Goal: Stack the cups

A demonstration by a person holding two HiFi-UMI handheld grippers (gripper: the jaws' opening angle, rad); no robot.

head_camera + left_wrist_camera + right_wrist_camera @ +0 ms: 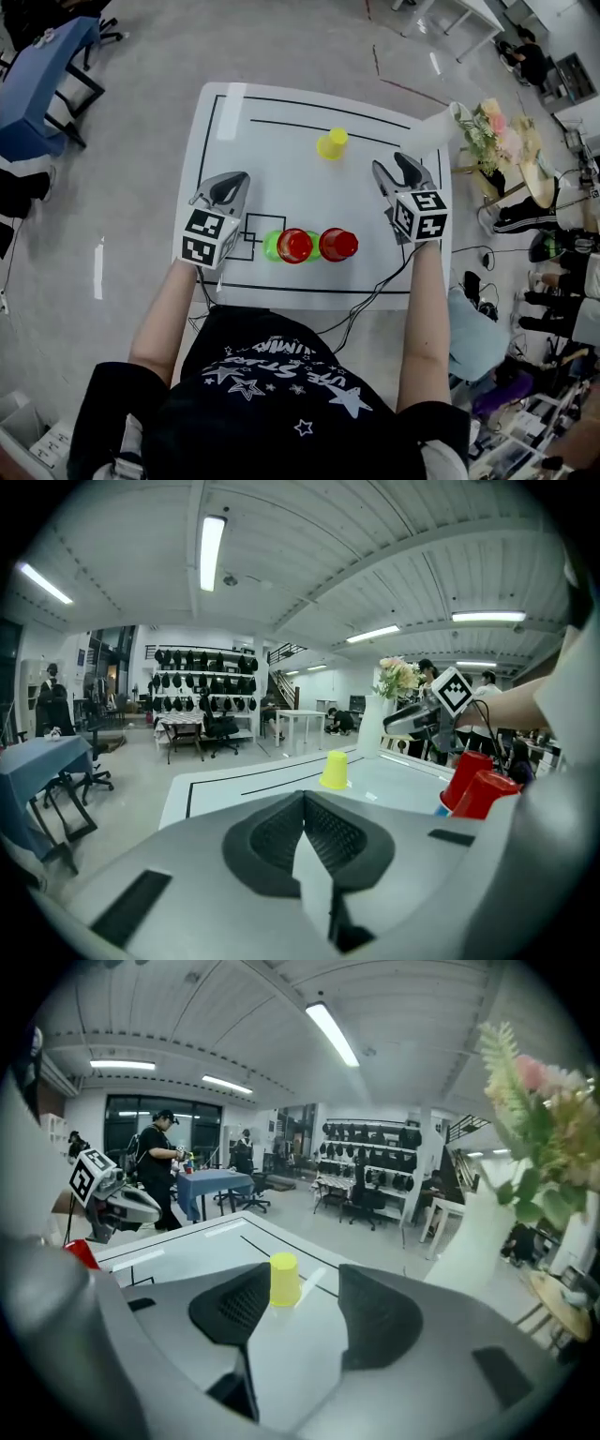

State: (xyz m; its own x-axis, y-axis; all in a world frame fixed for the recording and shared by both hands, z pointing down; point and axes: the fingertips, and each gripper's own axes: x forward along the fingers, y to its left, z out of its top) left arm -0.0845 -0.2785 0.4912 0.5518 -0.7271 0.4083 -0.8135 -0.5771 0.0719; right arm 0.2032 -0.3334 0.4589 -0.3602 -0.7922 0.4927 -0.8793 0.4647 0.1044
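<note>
Head view, above the white table (281, 112): I hold a gripper over each side of the tabletop, with the cups lying between and beyond them. My left gripper (232, 180) hangs over the left side with its jaws pressed together on nothing. It looks parked there, clear of the work. My right gripper (394, 169) hangs over the right side with its jaws spread and empty. In the right gripper view the yellow cup (331, 142) shows through the gap between them but well beyond the pads, so I judge this gripper is lined up to fetch it.

The yellow cup stands mouth down, alone at the far middle of the table, well apart from the rest. Along the near edge run three more: a green cup (269, 246) at the left, a red cup (294, 246) against it, and a second red cup (338, 245) just to the right. Whether the green cup and its red neighbour are nested or merely side by side I cannot tell. The stacking seems barely begun.

A white vase of flowers (480, 131) stands off the table's far right corner, near my right gripper, so a wide swing there could knock it.
</note>
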